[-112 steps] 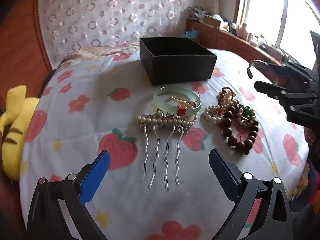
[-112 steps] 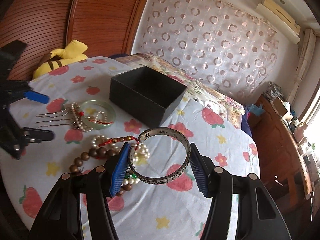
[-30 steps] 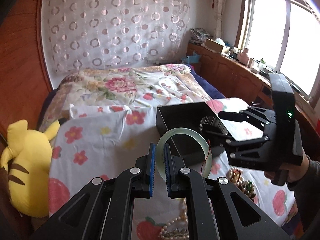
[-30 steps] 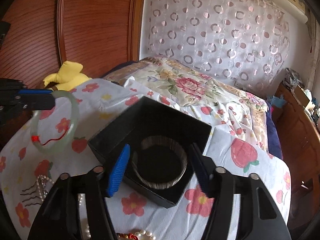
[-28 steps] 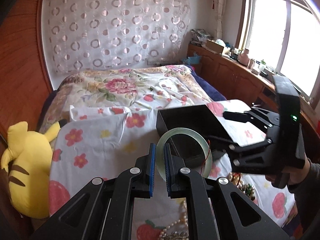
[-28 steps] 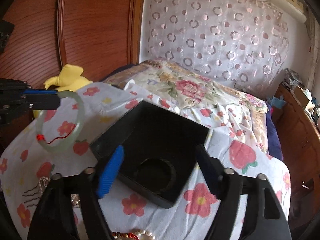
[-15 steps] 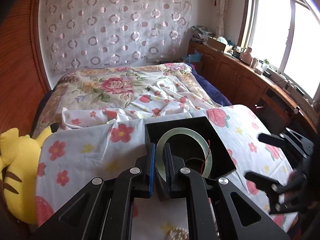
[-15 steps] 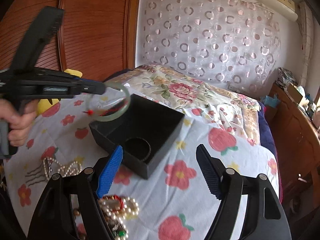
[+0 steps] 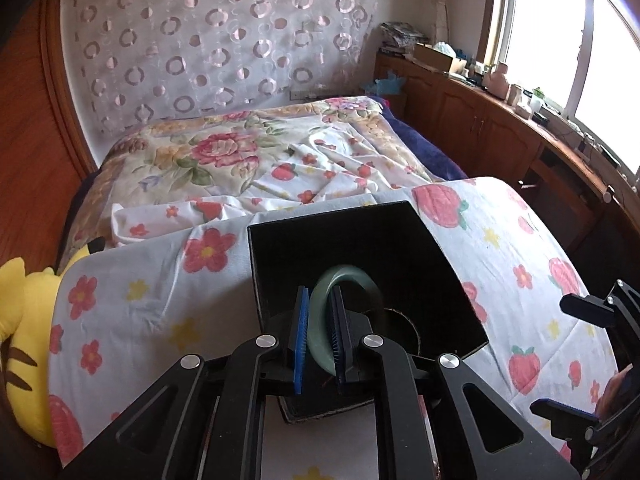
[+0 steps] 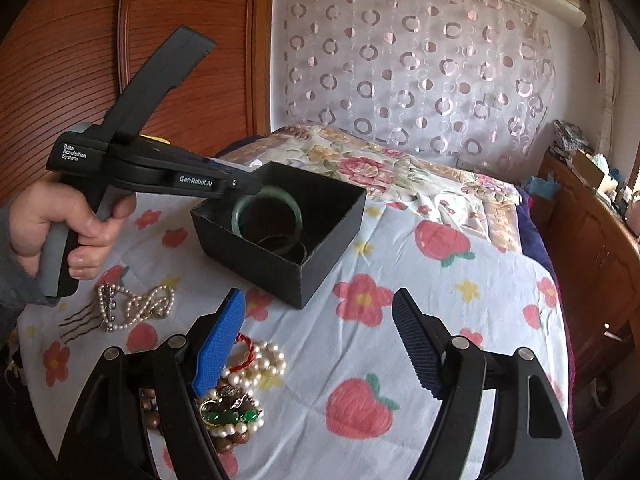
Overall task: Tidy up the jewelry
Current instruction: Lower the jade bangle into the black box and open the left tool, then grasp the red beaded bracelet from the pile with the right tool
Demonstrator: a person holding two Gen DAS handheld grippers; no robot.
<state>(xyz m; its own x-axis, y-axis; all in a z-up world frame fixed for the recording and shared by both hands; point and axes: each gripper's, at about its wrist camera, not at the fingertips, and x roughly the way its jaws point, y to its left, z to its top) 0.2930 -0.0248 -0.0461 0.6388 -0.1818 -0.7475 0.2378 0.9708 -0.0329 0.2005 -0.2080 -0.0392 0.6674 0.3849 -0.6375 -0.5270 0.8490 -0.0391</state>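
My left gripper (image 9: pixel 320 334) is opening around the jade bangle (image 9: pixel 352 280), which hangs inside the black box (image 10: pixel 340 216). My right gripper (image 10: pixel 320 344) hovers spread wide, empty, above the bead pile (image 10: pixel 236 400).

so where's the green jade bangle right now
The green jade bangle stands upright between the opening jaws of the left gripper, inside the black box near its left wall, above the silver bracelet on the box floor.

left gripper (image 9: pixel 319 332) has lowered the jade bangle (image 9: pixel 347 300) into the black box (image 9: pixel 440 252), jaws opening.
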